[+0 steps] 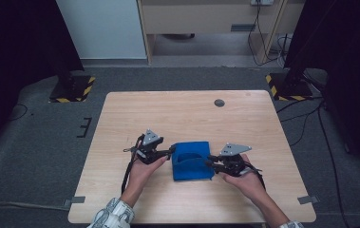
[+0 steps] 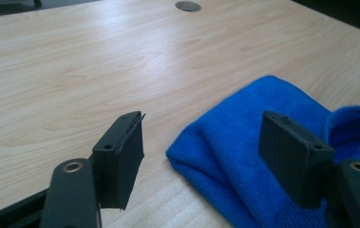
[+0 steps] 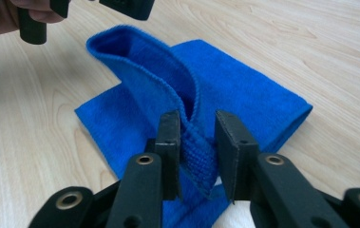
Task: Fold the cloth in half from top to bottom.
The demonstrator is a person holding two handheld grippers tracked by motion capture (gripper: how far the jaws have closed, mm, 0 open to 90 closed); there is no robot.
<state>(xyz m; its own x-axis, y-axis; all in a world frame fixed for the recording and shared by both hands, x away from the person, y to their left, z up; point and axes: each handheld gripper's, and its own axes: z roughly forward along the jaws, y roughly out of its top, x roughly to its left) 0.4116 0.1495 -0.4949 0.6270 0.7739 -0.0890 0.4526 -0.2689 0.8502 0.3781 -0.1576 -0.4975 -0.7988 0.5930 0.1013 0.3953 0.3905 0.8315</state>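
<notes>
Plainly a folding job is in hand: a blue terry-cloth towel (image 1: 191, 161), already doubled into a rough square, lies on the light wooden table (image 1: 182, 114) toward the six o'clock edge, between the two grippers. The left gripper (image 1: 170, 151) sits at the towel's nine o'clock side. In the left gripper view its jaws stand wide, one over bare wood and the other over the towel's rounded fold, and nothing is pinched between them. The right gripper (image 1: 209, 161) is at the towel's three o'clock side. In the right gripper view its jaws stand a narrow gap apart with a raised hem of the towel (image 3: 193, 156) between them; the cloth leans on the left pad, but the right pad looks clear of it, so the grip seems let go, though the angle makes that hard to swear to. From that hem a loop of cloth arches up and back toward twelve o'clock instead of lying flat.

My reading is that a fold has just been laid and both grippers are releasing. The next move calls for backing the right jaws off without dragging the hem, then pressing the standing loop flat or taking new corners for another fold.
</notes>
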